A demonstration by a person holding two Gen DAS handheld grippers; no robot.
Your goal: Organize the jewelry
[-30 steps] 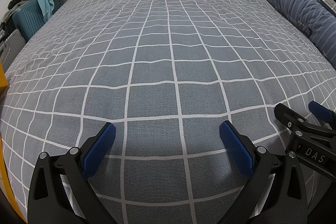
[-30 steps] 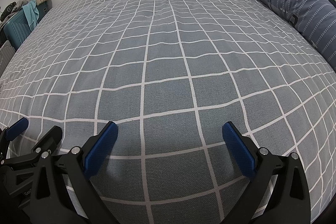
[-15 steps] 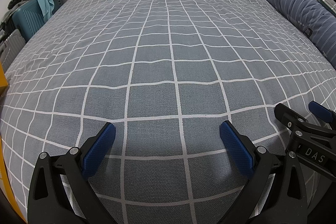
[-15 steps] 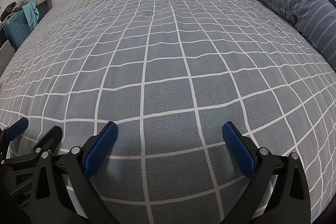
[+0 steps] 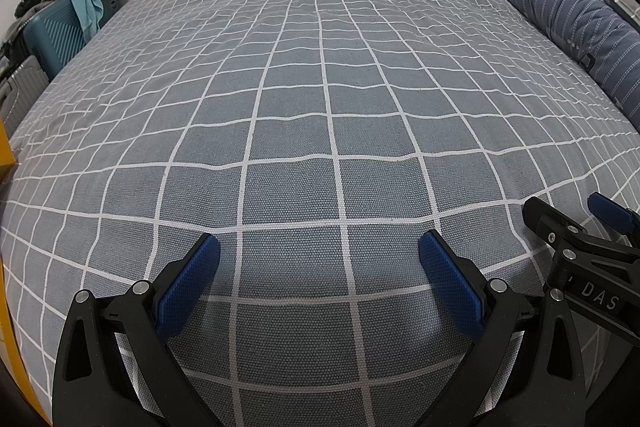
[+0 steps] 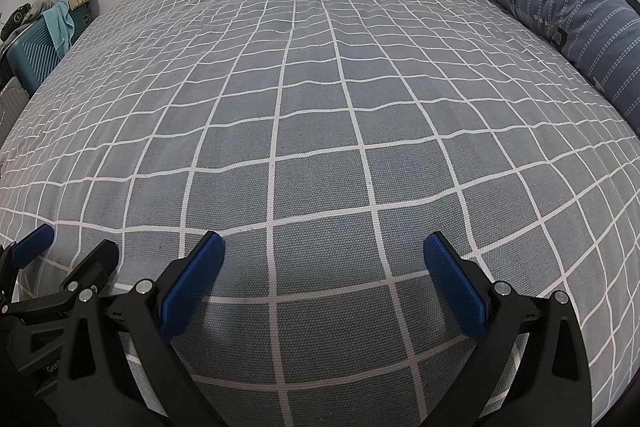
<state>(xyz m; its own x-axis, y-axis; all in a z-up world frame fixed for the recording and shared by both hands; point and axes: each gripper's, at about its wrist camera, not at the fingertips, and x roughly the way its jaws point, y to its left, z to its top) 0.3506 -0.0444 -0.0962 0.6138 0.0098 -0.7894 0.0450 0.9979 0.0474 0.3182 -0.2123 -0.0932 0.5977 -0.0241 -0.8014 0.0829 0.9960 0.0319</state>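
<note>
No jewelry shows in either view. My left gripper (image 5: 319, 247) rests low over the grey-blue checked bedspread (image 5: 320, 87), jaws wide apart and nothing between the blue pads. My right gripper (image 6: 324, 245) sits beside it, open the same way with only fabric between its fingers. In the left wrist view the right gripper (image 5: 576, 223) appears at the lower right edge. In the right wrist view the left gripper (image 6: 76, 239) appears at the lower left edge.
A blue striped bolster pillow (image 5: 576, 27) lies along the bed's right side. A teal suitcase (image 5: 52, 35) draped with a cloth stands off the left edge, with a grey case (image 5: 16, 95) in front of it. A white wall backs the bed.
</note>
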